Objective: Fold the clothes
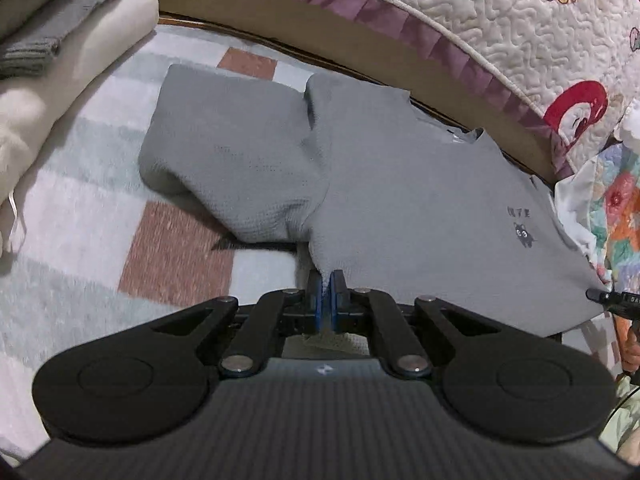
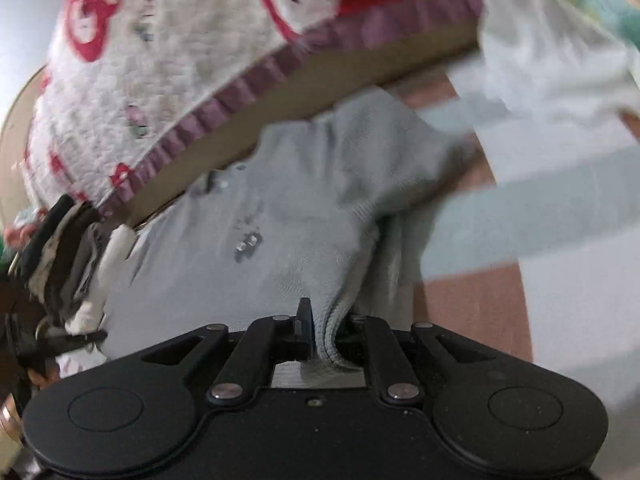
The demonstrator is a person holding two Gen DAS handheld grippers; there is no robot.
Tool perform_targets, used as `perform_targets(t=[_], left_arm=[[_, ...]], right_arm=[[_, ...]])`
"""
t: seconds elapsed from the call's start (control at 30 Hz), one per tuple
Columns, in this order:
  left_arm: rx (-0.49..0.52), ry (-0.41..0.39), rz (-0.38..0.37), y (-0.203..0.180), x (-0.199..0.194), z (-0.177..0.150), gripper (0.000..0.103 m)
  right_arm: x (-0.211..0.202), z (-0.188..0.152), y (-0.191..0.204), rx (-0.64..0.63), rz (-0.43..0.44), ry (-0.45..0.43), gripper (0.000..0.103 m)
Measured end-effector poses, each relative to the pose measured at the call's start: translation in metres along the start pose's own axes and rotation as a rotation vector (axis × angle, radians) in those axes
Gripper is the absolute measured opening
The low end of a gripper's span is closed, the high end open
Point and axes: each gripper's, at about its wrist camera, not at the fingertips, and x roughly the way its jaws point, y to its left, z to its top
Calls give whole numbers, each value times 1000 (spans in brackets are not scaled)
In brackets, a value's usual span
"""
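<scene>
A grey waffle-knit shirt (image 1: pixel 400 184) with a small black cat print lies spread on a checked blanket (image 1: pixel 80 208), one sleeve (image 1: pixel 232 152) folded out to the left. My left gripper (image 1: pixel 327 288) is shut on the shirt's near hem, the blue pads pinching the cloth. In the right wrist view the same grey shirt (image 2: pixel 288 216) shows blurred, and my right gripper (image 2: pixel 324 324) is shut on a bunched edge of it. The tip of the right gripper (image 1: pixel 600 295) shows at the far right edge of the left wrist view.
A stack of folded cream and grey clothes (image 1: pixel 60 40) sits at the back left. A quilted bedspread with a purple frill (image 1: pixel 500 40) hangs over a wooden bed edge (image 1: pixel 360 48) behind the shirt. White cloth (image 2: pixel 540 48) lies at the right.
</scene>
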Motion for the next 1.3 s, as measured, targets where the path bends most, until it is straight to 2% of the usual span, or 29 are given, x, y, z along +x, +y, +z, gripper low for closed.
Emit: perform_targets(t=[0.1,0.2,0.27,0.37,0.4,0.43,0.5,0.53,0.63,0.8,0.9,0.97,1.07,1.17,1.3], left_arm=[[-41,-13,-17,5,0,-6,5],[-72,-14,-19,7,0,-11,6],[-67,-21,-32,6,2,-10,6],[-41,-25,-23,-1,7,-8,14],[-43,-24,-28,-3,10,-7,15],[-61,-23,-39,-3,13,-5,16],[-77,-2,-57,-6,14,2,13],[-80,13,-65,-8,13,6,2],[1,7,-33,-20,-7,11,2],[-43,42,-30,-3,-17,-21,3],[-127,44,-37,12,-7,-40,3],[-170,20,-42,14,-9,-41,3],[-100,-12,-8,-1,-25,-37,2],[-91,-36,-5,-6,-37,-36,2],[-84,22,59,-3,-18,-45,3]], right_arm=[[0,-9,2,45,3,18,19],[3,-12,-1,102,27,6,30],[5,-11,-4,142,32,-10,32],[6,-11,-4,148,34,-26,35],[5,-12,-2,126,64,-43,13],[3,-11,3,85,111,-73,7],[-1,0,16,33,139,-95,7],[-5,6,22,17,145,-99,7],[-26,12,34,-11,182,-77,7],[-28,-13,14,9,79,79,7],[-15,-24,11,-9,1,143,6],[-14,-25,16,-38,-18,140,6],[-34,-19,34,-77,10,88,6],[-43,-18,40,-94,10,87,6],[-39,-20,39,-114,-19,108,5]])
